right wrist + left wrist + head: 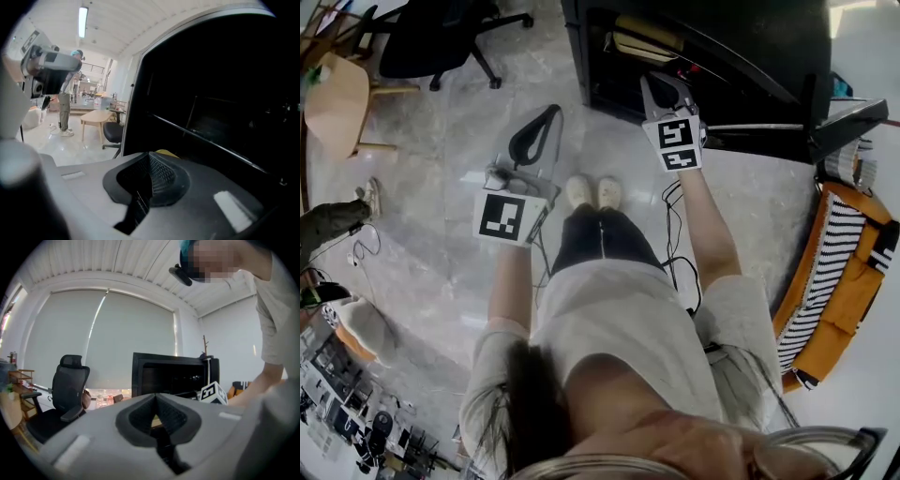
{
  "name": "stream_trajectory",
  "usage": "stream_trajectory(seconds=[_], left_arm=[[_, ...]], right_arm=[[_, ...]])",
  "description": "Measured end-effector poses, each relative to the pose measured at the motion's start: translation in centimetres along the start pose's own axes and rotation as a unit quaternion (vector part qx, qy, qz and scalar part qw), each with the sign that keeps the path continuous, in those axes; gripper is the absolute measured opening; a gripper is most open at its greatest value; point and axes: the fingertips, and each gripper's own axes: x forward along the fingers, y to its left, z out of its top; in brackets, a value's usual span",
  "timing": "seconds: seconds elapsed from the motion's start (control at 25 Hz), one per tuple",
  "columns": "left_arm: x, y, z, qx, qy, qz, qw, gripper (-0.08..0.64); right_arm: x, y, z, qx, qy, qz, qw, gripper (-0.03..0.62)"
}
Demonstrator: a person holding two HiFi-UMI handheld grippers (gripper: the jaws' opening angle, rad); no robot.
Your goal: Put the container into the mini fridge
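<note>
Nearest the head camera: the wearer's hair and pale shirt, at 6 o'clock. Beyond them I steer two tools over the marble floor [441, 234].

Left gripper [551, 112], at 10 o'clock: jaws clenched tip to tip with nothing between them, aimed away from the work.

Right gripper [661, 89], at 1 o'clock: jaws likewise clenched and empty, their tips at the mouth of the mini fridge [574, 56]. The fridge stands open at 12 o'clock.

Container [639, 39]: I take it to be the pale yellow shape lying on a shelf inside the fridge. The right gripper view shows a yellow edge just past the jaw tips, apart from them. By my reading it is already placed, and what remains is to back out.

Handling (judgement only): too little shows to name the material. A small food box of this kind is probably light and stiff, with smooth, slippery walls. If it needs reseating, I would pinch it across its narrow width, low on the walls, not by a lid that may pop loose.
</note>
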Motion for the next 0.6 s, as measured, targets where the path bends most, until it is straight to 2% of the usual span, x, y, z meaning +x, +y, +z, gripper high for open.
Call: stream_trajectory(seconds=[0.4,0.6], left_arm=[[-1.1,-2.3,2.1,0.013,-0.004,-0.026,0.9996,0.000],[-1.8,-3.2,3.0,0.014,-0.007,-0.031,0.9994,0.000]], right_arm=[[-7.6,1.3,4.2,0.067,-0.061,-0.022,0.996,-0.003],[-11.2,1.8,6.6,0.074,-0.093,-0.033,0.992,-0.003]])
